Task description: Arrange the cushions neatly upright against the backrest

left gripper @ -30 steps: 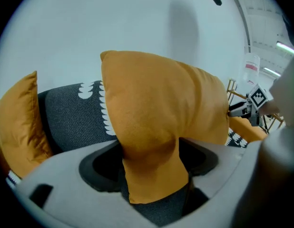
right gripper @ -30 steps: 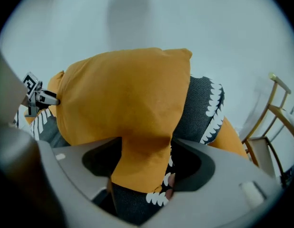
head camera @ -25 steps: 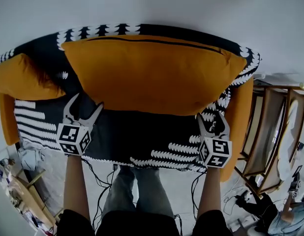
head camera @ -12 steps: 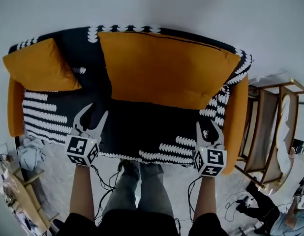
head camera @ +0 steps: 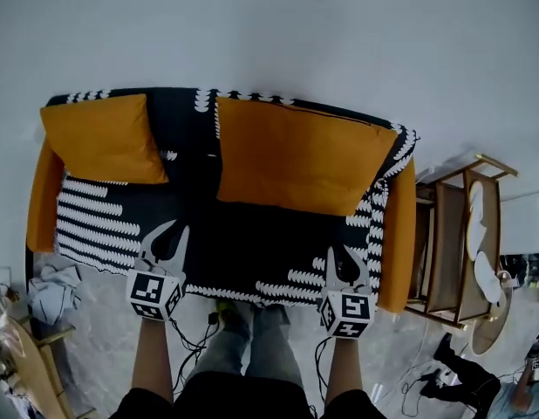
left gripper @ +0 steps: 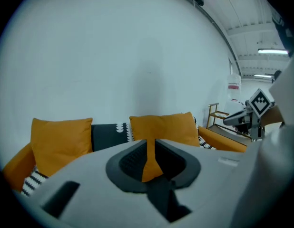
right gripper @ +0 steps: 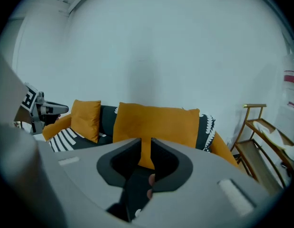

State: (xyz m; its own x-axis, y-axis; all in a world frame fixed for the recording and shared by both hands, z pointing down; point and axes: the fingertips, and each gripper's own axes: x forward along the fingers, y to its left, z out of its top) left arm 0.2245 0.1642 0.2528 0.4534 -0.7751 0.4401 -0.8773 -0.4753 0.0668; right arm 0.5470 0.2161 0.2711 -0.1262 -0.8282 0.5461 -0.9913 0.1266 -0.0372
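**Sofa** (head camera: 252, 256): dark cover with a white pattern and orange arms, set against a pale wall. It carries both cushions.

**Small orange cushion** (head camera: 102, 138): at the sofa's left end, just beside the left arm. It stands upright and leans on the backrest. The left gripper view shows it square-on and upright (left gripper: 61, 139).

**Left gripper** (head camera: 172, 231): held in the person's left hand at the front edge of the seat, left of centre. It points toward the backrest and is well apart from both cushions. In its own view (left gripper: 151, 144) the jaws have just been closing. They stand almost together with only a thin slit left. Nothing is between them, and the orange seen through the slit is the far cushion.

**Large orange cushion** (head camera: 300, 164): runs from the middle of the backrest to the sofa's right end. It is upright against the backrest, with its lower edge on the seat. A strip of dark backrest separates it from the small cushion. Both gripper views show it (left gripper: 163, 127) (right gripper: 156, 122).

**Right gripper** (head camera: 344, 256): held in the right hand at the front edge of the seat, near the right arm, clear of the cushions. In its own view (right gripper: 145, 144) the jaws have just been closing. They are nearly pressed together and grip nothing.

**Wooden rack** (head camera: 453, 243): on the floor just beside the sofa's right arm.
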